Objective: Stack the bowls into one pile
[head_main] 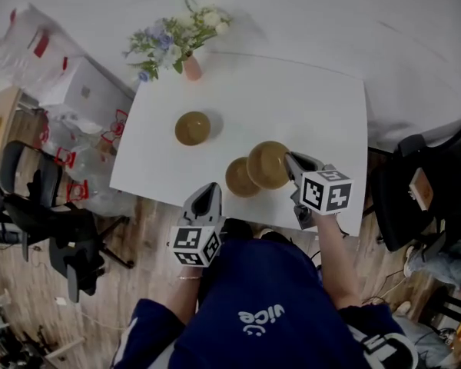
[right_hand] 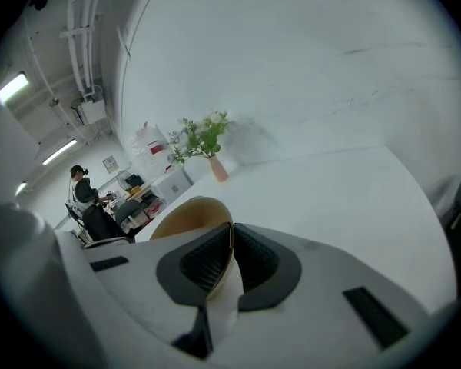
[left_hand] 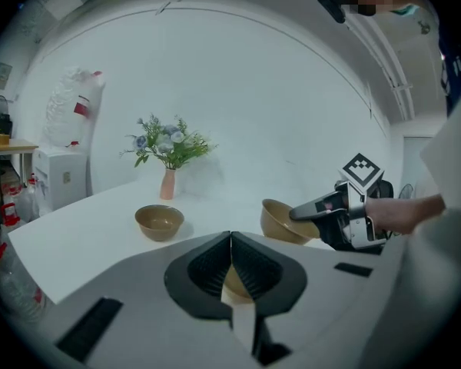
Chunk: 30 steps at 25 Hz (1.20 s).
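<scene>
Three tan bowls are on or over the white table (head_main: 307,102). One bowl (head_main: 192,127) stands alone toward the back, also seen in the left gripper view (left_hand: 159,221). A second bowl (head_main: 239,178) rests near the front edge. The third bowl (head_main: 267,164) hangs tilted just above and to the right of the second one, with my right gripper (head_main: 289,161) shut on its rim (right_hand: 190,215). My left gripper (head_main: 208,188) sits at the table's front edge, left of the near bowl, shut with nothing between its fingers (left_hand: 215,261).
A pink vase of flowers (head_main: 190,64) stands at the table's back left corner. Office chairs (head_main: 31,198) and white boxes (head_main: 81,87) crowd the floor to the left. Another chair (head_main: 415,191) is at the right. A person (right_hand: 81,187) stands far off.
</scene>
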### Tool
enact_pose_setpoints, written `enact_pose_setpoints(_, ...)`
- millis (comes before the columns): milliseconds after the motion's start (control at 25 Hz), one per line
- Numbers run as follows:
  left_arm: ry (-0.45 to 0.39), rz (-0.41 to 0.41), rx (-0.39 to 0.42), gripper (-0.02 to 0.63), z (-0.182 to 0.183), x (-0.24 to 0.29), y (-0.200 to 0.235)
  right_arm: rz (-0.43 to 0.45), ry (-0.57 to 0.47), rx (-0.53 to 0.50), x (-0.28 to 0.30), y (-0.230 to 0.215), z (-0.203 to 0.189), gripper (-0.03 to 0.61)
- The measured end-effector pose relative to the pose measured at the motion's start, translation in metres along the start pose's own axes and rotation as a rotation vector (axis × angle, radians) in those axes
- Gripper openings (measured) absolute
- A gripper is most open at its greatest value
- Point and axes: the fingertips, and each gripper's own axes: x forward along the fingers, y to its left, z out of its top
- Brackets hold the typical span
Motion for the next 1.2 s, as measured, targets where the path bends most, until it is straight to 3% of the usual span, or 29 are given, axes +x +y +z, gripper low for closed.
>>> enact_pose_setpoints(200, -0.030, 0.036, -0.104, 0.018, 0.001, -0.010, 0.017, 0.042, 0.055, -0.043, 0.017, 0.021, -0.013, 0.037)
enact_pose_setpoints(520, -0.034, 0.106, -0.073, 0.018, -0.002, -0.026, 0.036, 0.077, 0.159, -0.094, 0.045, 0.040, -0.036, 0.037)
enact_pose_setpoints(800, -0.037, 0.126, -0.085, 0.018, -0.005, -0.036, 0.046, 0.065, 0.224, -0.197, 0.063, 0.049, -0.054, 0.037)
enact_pose_setpoints(1200, -0.040, 0.159, -0.094, 0.017, -0.008, -0.044, 0.062, 0.006, 0.246, -0.246, 0.077, 0.042, -0.066, 0.037)
